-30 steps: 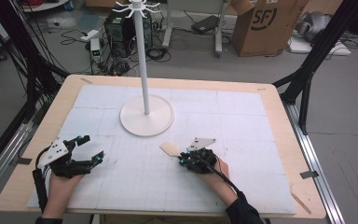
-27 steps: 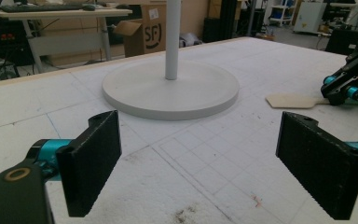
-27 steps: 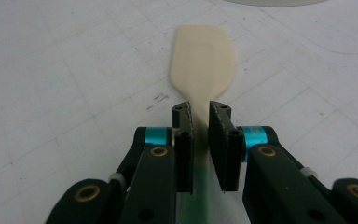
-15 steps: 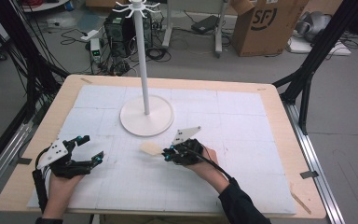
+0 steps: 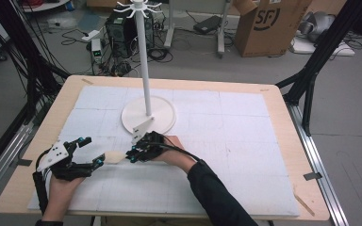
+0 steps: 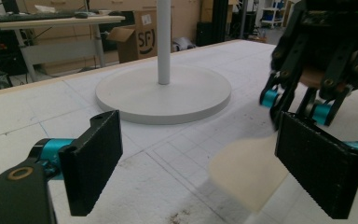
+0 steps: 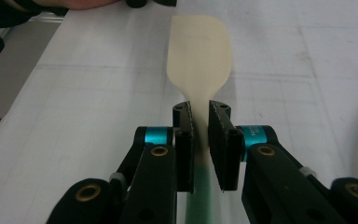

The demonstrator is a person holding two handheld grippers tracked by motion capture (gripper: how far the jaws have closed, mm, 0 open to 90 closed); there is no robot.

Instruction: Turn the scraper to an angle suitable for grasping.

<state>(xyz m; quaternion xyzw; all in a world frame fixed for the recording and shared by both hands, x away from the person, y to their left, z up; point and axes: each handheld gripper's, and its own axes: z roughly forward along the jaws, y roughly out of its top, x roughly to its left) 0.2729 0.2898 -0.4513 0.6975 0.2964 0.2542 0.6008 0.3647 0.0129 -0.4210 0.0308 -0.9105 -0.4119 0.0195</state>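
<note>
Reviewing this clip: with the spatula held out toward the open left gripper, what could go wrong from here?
1. The right gripper pinches only the spatula at its narrow neck; the blade could twist or slip.
2. The left gripper is wide open, the blade near one pad; closing may miss.

Left gripper sits at the lower left of the high view, jaws spread wide, hand behind it. Right gripper is near centre, reaching left, jaws pinched on a cream flat spatula; dark sleeve runs to the bottom edge.
</note>
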